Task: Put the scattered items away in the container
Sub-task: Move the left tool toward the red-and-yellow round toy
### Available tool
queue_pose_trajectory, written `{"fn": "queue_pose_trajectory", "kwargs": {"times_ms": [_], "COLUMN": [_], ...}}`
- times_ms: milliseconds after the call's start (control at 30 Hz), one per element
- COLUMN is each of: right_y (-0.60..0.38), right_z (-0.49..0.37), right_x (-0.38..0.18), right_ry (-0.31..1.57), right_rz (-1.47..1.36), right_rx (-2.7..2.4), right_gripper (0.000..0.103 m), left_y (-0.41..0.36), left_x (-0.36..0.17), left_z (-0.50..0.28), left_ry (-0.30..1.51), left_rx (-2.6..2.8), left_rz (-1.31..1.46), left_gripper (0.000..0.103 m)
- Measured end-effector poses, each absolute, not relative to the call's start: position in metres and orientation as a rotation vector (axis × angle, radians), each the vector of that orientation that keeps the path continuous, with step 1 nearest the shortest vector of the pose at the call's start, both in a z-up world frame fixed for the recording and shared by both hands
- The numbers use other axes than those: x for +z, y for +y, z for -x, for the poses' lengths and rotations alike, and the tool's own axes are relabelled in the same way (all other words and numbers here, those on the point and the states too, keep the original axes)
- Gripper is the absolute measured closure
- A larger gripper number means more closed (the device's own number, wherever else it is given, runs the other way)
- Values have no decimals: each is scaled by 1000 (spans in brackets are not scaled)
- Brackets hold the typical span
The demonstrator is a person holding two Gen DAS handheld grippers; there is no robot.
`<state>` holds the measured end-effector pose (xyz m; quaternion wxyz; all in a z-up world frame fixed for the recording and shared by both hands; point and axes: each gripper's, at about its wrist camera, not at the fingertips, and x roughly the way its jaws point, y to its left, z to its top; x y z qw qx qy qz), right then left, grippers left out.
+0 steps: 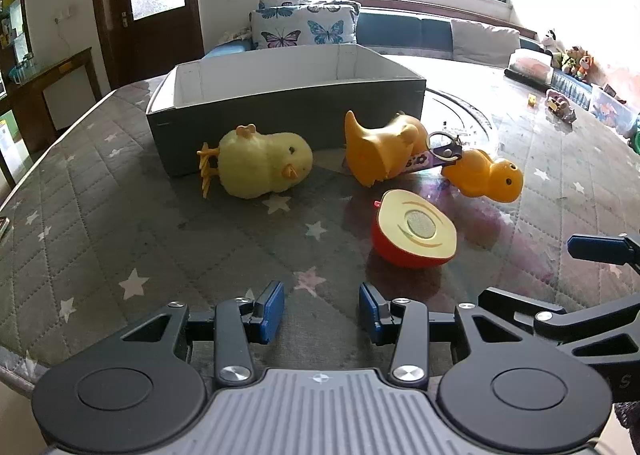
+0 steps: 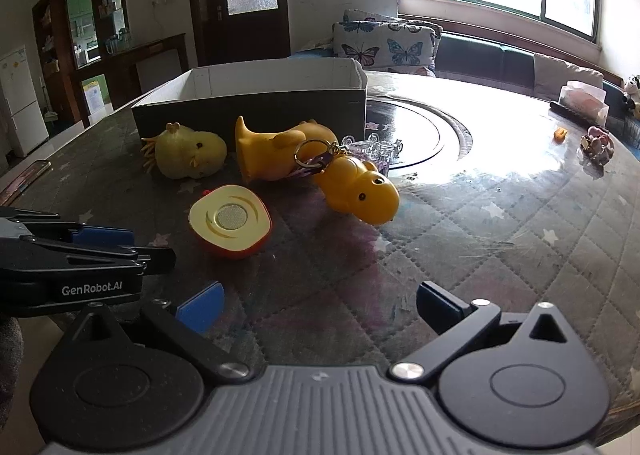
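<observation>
A grey cardboard box [image 1: 280, 123] [image 2: 256, 111] with white inside walls stands open at the back of the table. In front of it lie a fluffy yellow chick [image 1: 264, 165] [image 2: 188, 153], a big orange duck on its side [image 1: 382, 151] [image 2: 272, 151], a small orange duck [image 1: 486, 179] [image 2: 360, 191] and a purple keyring tag [image 1: 436, 157] between the ducks. A toy apple half [image 1: 414, 229] [image 2: 230, 221] lies nearest, cut face up. My left gripper [image 1: 322, 311] stands open and bare, short of the apple. My right gripper [image 2: 320, 307] is open wide, with nothing between its fingers.
A round glass turntable [image 2: 416, 131] sits behind the ducks. Small toys and boxes [image 1: 568, 95] line the far right edge of the quilted star cloth [image 1: 120, 239]. A sofa with butterfly cushions [image 1: 304, 27] stands beyond the table. A phone-like object [image 2: 28, 175] lies at left.
</observation>
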<state>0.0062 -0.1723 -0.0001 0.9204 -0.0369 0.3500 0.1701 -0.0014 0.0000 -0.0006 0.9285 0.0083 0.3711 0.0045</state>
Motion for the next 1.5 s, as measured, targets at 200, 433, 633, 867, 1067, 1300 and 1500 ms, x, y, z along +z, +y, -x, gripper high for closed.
{"fn": "queue_pose_trajectory", "kwargs": {"times_ms": [200,433,633,867,1067,1300,1500], "right_y": [-170,-168,-165,-163,-161,-161,-159], "right_z": [-7,-3,-1,-1,-1,-3,-4], "right_x": [-3,-2,-2,-2,-3,-5,-5], "right_ry": [722,726,725,724,726,734,735], "right_rz": [72,77,81,86,82,80,85], "right_rx": [363,364,374,382,389,397,410], "right_gripper": [0,0,0,0,0,0,0], "left_y": [0,4,5,7,8,8,8], "left_x": [-1,3,3,4,4,3,3], "left_z": [-2,-2,-2,-1,-2,-3,-5], "left_ry": [762,776,778,780,784,788,794], "left_rx": [14,26,32,41,44,43,43], "left_rz": [-15,-14,-14,-6,1,4,7], "left_gripper": [59,59,59,59,59,59,59]}}
